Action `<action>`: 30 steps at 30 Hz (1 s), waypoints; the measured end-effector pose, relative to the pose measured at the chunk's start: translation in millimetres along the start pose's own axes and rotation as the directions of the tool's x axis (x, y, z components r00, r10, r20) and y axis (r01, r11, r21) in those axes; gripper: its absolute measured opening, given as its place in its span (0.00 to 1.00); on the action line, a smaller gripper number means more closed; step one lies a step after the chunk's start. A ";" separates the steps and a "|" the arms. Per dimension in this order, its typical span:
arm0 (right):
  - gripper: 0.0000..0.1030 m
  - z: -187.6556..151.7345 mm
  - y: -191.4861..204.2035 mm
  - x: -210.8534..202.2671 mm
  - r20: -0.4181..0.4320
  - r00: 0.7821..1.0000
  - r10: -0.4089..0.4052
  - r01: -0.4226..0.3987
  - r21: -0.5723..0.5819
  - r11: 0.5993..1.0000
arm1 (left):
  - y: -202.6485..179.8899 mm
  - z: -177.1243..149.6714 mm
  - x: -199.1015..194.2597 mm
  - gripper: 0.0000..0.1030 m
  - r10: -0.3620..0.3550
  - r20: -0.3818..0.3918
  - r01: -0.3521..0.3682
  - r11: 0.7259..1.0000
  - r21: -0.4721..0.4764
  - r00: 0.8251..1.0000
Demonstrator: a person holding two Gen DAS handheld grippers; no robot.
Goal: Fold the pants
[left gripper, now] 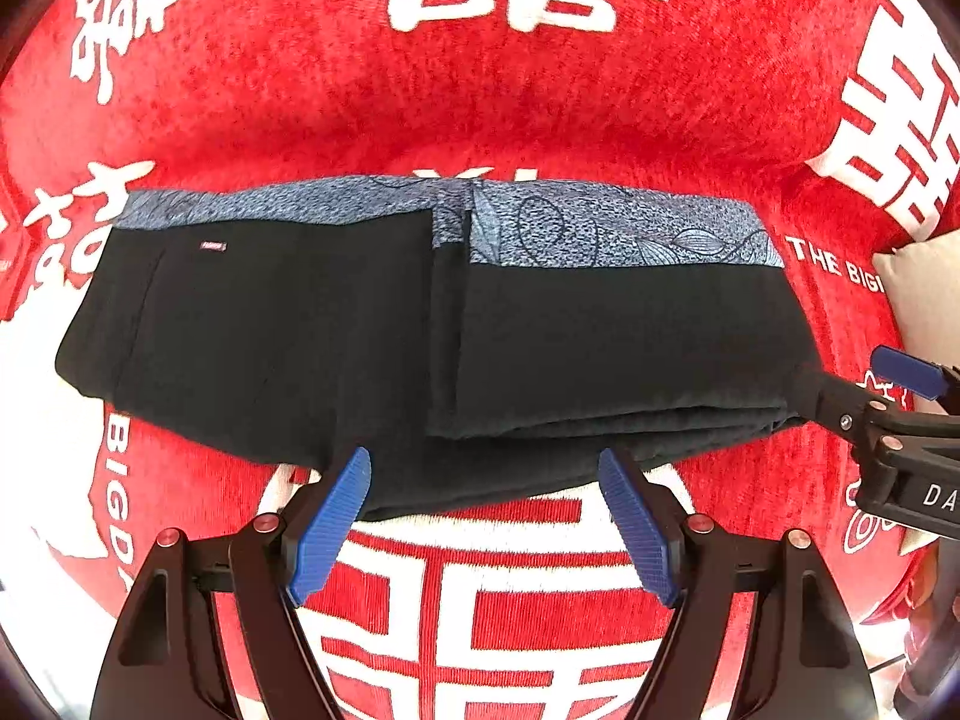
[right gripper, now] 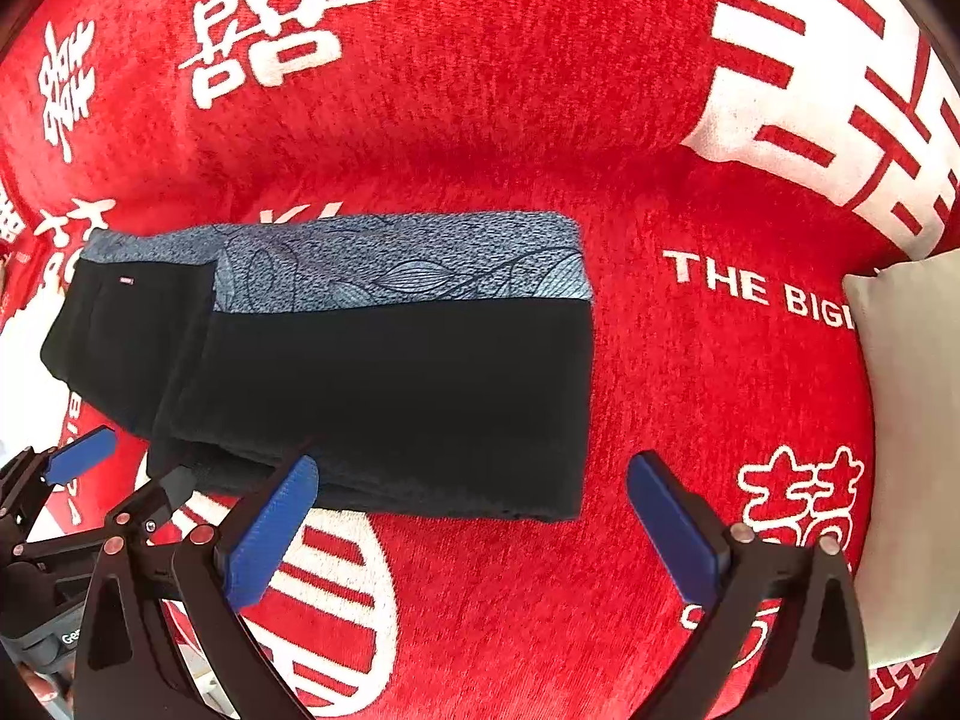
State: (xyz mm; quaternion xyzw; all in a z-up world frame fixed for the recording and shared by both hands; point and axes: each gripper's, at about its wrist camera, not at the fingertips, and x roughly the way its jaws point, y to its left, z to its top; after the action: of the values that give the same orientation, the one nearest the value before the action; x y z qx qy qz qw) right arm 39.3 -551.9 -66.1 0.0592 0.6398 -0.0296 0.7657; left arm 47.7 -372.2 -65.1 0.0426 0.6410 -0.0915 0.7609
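Note:
Black pants (left gripper: 384, 336) with a blue-grey patterned waistband (left gripper: 600, 228) lie folded in layers on a red cloth; they also show in the right wrist view (right gripper: 384, 396). My left gripper (left gripper: 486, 486) is open, its blue pads at the pants' near edge, holding nothing. My right gripper (right gripper: 474, 498) is open, its left pad (right gripper: 270, 540) at the near folded edge, the right pad over bare cloth. In the left wrist view the right gripper (left gripper: 864, 384) is at the pants' right end.
A red cloth (left gripper: 480, 90) with white characters and the words "THE BIG" covers the surface. A beige cushion (right gripper: 912, 420) lies at the right edge; it also shows in the left wrist view (left gripper: 924, 294).

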 end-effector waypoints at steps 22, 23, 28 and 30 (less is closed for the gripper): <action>1.00 4.1 60.8 6.2 -0.038 0.999 0.019 -0.023 -0.116 0.993 | 65.2 -20.1 -8.5 0.77 0.037 -0.012 -0.038 0.990 -0.133 0.999; 1.00 3.9 64.8 6.6 -0.041 0.999 0.018 -0.022 -0.111 0.994 | 71.4 -20.0 -8.1 0.77 0.037 -0.015 -0.039 0.990 -0.134 0.999; 1.00 2.9 91.7 9.2 -0.053 0.999 0.004 -0.010 -0.111 0.994 | 99.2 -17.5 -7.0 0.77 0.032 -0.021 -0.035 0.990 -0.136 0.999; 1.00 3.4 102.1 10.5 -0.057 0.998 0.003 -0.010 -0.110 0.994 | 111.1 -15.6 -7.1 0.77 0.030 -0.019 -0.032 0.990 -0.135 0.999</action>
State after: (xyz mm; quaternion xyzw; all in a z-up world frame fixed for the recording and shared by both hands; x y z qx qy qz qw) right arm 56.8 -450.7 -70.4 0.0198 0.6616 0.0099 0.7495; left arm 53.0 -260.0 -66.7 0.0016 0.6512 -0.0357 0.7581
